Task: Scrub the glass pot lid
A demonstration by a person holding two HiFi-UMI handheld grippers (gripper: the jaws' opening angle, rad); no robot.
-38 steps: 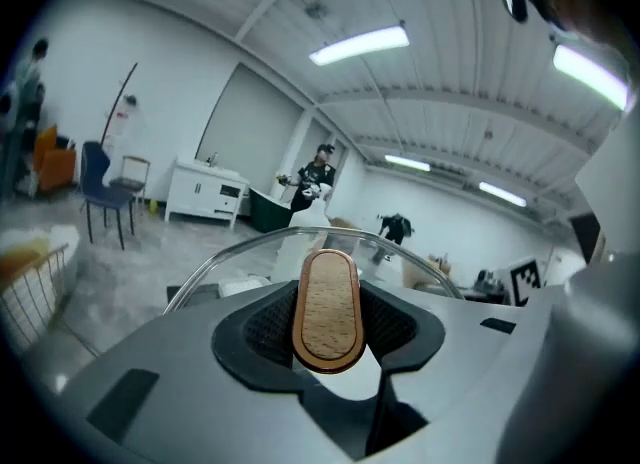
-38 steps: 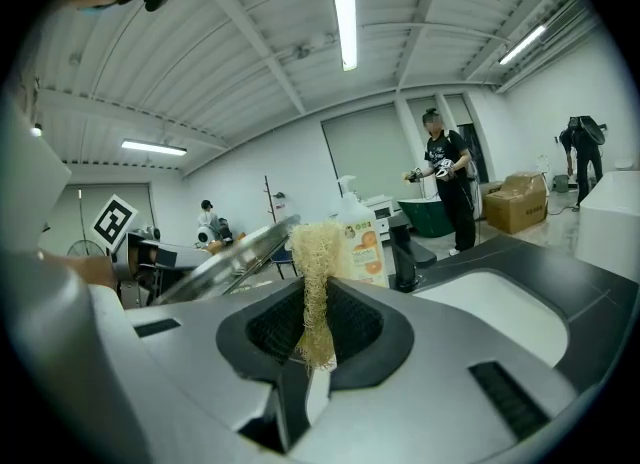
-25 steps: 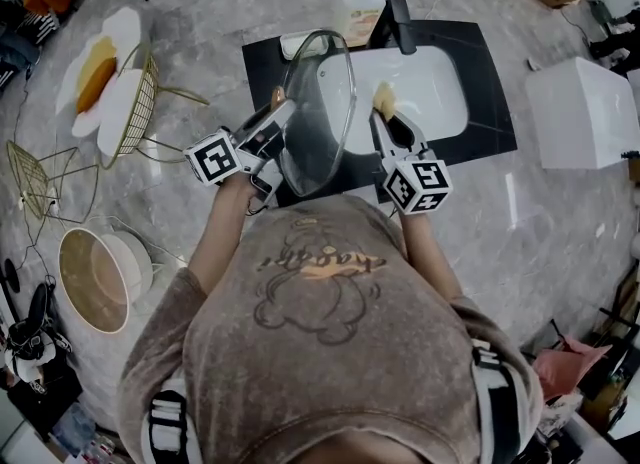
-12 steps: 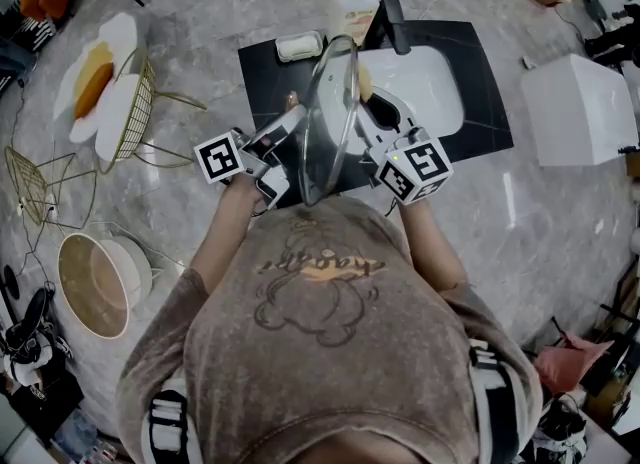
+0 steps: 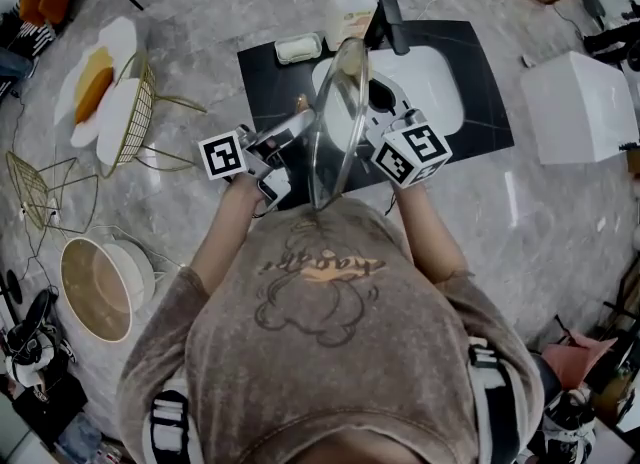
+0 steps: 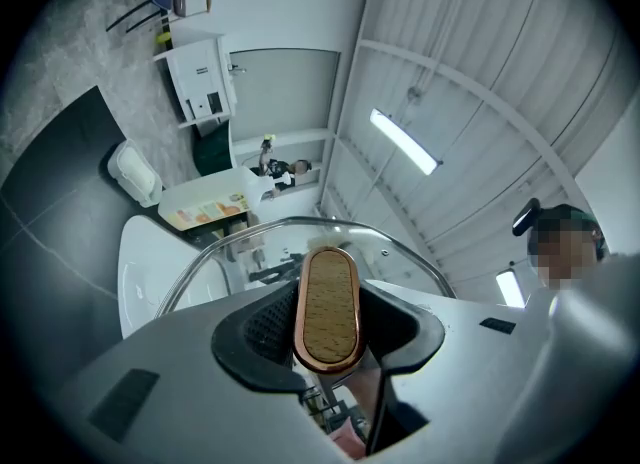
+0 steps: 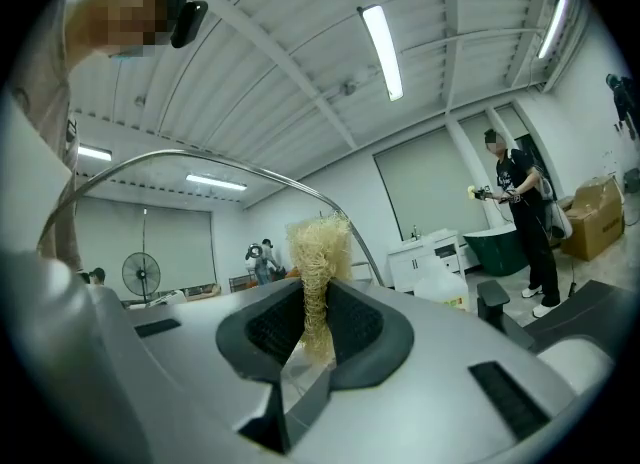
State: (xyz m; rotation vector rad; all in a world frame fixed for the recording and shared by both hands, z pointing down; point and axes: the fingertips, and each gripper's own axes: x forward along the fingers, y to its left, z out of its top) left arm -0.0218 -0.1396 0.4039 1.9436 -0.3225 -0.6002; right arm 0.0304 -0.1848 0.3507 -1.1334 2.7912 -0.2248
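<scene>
I hold the glass pot lid (image 5: 338, 122) upright and nearly edge-on over the counter's front edge. My left gripper (image 5: 293, 120) is shut on its wooden, copper-rimmed handle (image 6: 330, 304), which fills the gap between the jaws (image 6: 330, 324); the lid's metal rim (image 6: 215, 254) arcs beyond it. My right gripper (image 5: 378, 115) stands on the lid's other side, shut on a pale yellow fibre scrubber (image 7: 318, 270). The scrubber's tuft sticks up past the jaws, close to the lid's rim (image 7: 200, 159). I cannot tell whether it touches the glass.
A white sink basin (image 5: 430, 87) sits in a black counter (image 5: 265, 72) with a dark faucet (image 5: 388, 20). A soap dish (image 5: 298, 48) and a plastic bottle (image 5: 348, 10) stand at the back. A wire chair (image 5: 135, 102) stands to the left, a white box (image 5: 585, 107) to the right.
The lid has turned from facing up to nearly edge-on. The right gripper has drawn back from over the basin and closer to the lid's far side.
</scene>
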